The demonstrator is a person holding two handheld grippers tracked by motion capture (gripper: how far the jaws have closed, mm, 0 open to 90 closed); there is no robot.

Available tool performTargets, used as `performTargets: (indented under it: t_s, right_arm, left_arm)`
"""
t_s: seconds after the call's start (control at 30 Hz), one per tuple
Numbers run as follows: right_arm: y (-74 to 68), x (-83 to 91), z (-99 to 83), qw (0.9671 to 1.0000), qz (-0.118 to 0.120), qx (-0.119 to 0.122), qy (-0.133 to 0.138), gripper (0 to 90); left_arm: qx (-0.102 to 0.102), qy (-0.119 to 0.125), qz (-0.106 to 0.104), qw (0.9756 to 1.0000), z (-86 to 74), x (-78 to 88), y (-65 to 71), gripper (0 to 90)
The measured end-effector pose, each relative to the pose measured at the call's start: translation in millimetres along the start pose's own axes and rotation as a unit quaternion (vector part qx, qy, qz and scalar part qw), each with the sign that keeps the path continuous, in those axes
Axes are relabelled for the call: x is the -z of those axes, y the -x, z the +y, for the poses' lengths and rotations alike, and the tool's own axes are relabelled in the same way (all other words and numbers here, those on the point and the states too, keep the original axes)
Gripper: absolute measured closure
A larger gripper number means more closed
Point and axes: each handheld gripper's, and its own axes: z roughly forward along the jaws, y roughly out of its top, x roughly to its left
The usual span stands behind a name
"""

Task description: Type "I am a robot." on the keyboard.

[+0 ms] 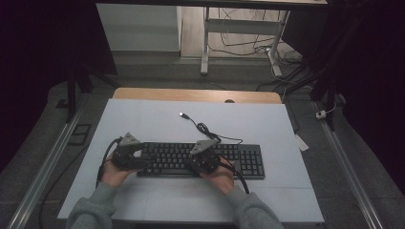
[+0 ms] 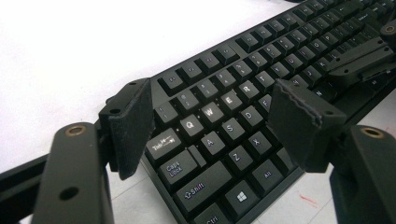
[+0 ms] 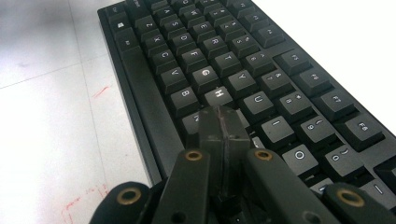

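Lay flat and crosswise on the pale matte table [image 1: 143, 119]: a long black plastic keyboard [image 1: 239, 157], cable [image 1: 205, 129] trailing away. Right gripper [image 3: 223, 122] pressed together, holding nothing, tip down by the J key [image 3: 245, 122], nearer the middle rows. Left gripper [image 2: 210, 121] spread wide over the QWERTY end, pinching nothing.
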Motion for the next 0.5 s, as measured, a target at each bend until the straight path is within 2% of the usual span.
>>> performTargets:
  t_s: [0.23,0.37,0.5]
  right_arm:
    - [-2.2,-0.7,0.1,1.0,-0.006,0.005,-0.004,90.0]
    - [-2.4,4.9,1.8,0.9998,-0.01,0.01,0.013,90.0]
    - [0.1,14.5,0.7,0.9995,-0.014,-0.001,0.027,90.0]
  left_arm:
    - [0.0,0.001,0.001,1.0,-0.2,0.3,-0.3,30.7]
    - [0.0,0.005,0.002,1.0,-0.3,1.5,-0.5,30.8]
    - [0.001,0.004,0.002,1.0,-0.6,1.7,-1.2,30.8]
